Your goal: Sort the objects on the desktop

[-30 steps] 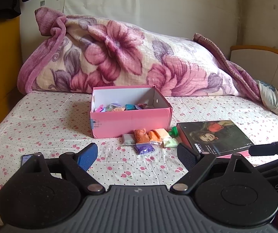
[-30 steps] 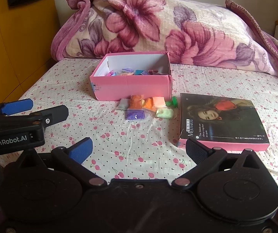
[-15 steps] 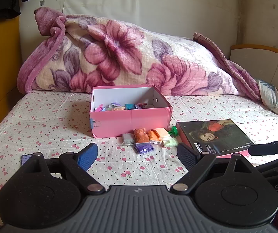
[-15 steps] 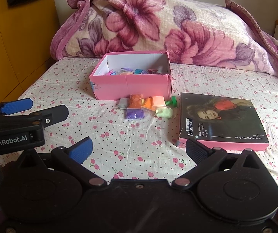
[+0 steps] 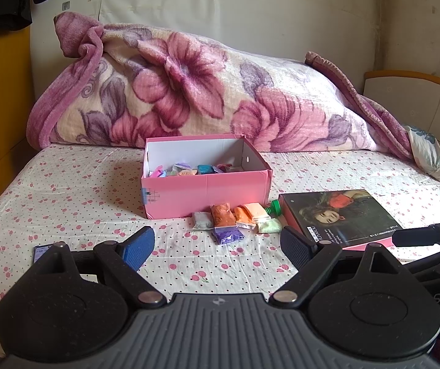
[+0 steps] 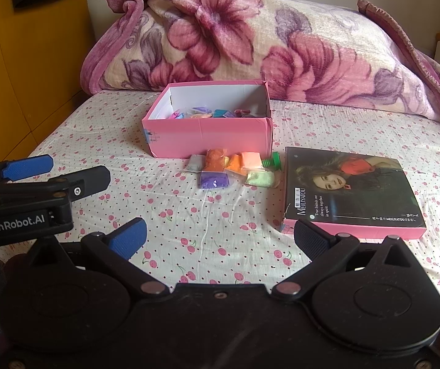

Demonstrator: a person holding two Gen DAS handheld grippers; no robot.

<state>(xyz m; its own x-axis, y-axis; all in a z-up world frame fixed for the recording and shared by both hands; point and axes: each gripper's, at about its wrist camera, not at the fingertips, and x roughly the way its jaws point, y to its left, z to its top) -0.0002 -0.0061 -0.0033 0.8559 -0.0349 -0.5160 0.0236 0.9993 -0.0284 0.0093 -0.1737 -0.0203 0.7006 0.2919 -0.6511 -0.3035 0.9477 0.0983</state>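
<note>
both grippers hang low over the near edge of a bed covered by a white sheet [image 6: 220, 215] with pink cherry dots. the left gripper [image 5: 216, 243] fills the bottom of its own view, its fingers spread wide with nothing between them; it shows again at the left edge of the right wrist view [image 6: 53, 172], also apart and empty. the right gripper [image 6: 220, 235] is likewise wide open and holds nothing, and only part of it shows at the right edge of the left wrist view.

in the centre of both frames sits an open pink box [image 6: 210, 133] with small coloured packets already inside. just in front of it, on the sheet, lies a cluster of packets: a grey one [image 6: 196, 163], a dark orange one [image 6: 216, 159], a lighter orange one [image 6: 235, 163], a peach one [image 6: 250, 160], a purple one [image 6: 214, 180] nearest the camera, and a pale green one [image 6: 261, 179]. a green bottle cap [image 6: 272, 162] lies between the packets and the box lid [image 6: 352, 189], a flat pink-edged lid with a printed picture, at the right centre of the frame.

a flowered blanket [image 5: 189, 92] is heaped across the top of both views. at lower left in the left wrist view a phone [image 5: 43, 250] lies on the sheet, partly hidden by the gripper.
</note>
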